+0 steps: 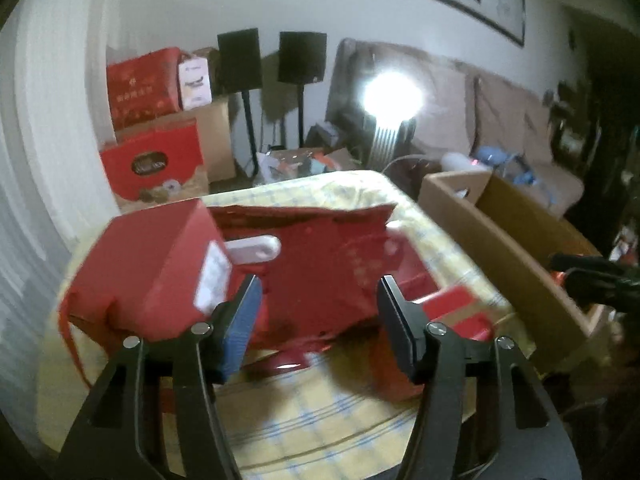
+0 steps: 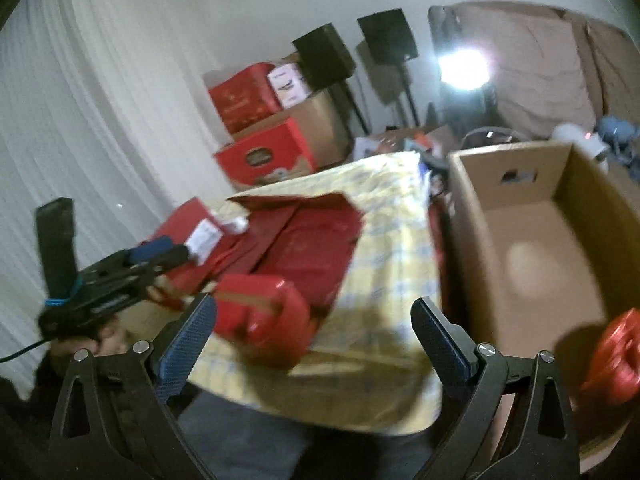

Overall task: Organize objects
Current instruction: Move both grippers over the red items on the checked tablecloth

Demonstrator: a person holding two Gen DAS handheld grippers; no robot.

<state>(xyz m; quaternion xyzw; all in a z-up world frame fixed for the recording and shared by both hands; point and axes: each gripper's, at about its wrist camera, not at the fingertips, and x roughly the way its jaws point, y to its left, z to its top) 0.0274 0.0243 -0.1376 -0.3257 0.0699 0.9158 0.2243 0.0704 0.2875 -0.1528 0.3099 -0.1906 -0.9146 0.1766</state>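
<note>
Left wrist view: left gripper (image 1: 318,320) hangs over the table (image 1: 320,420), jaws apart with nothing clamped; a red bag (image 1: 320,264) lies flat beyond them. A red box (image 1: 152,272) with a white label sits at the left, touching the bag. A white handle (image 1: 256,250) shows at the bag's left edge. The bag looks like light, soft paper, apt to crumple; judged best taken by a folded edge or the handle. The box looks stiff and light, and wide for these jaws, so a corner edge suits better. A carton (image 1: 500,248) stands just beside the table at the right.

Right wrist view: right gripper (image 2: 314,344) has jaws wide apart, empty. A red packet (image 2: 264,320), blurred, lies on the table's near part, between the fingers in this view. The carton (image 2: 520,248) is open and mostly bare; one shiny red item (image 2: 616,360) rests at its near right corner.
</note>
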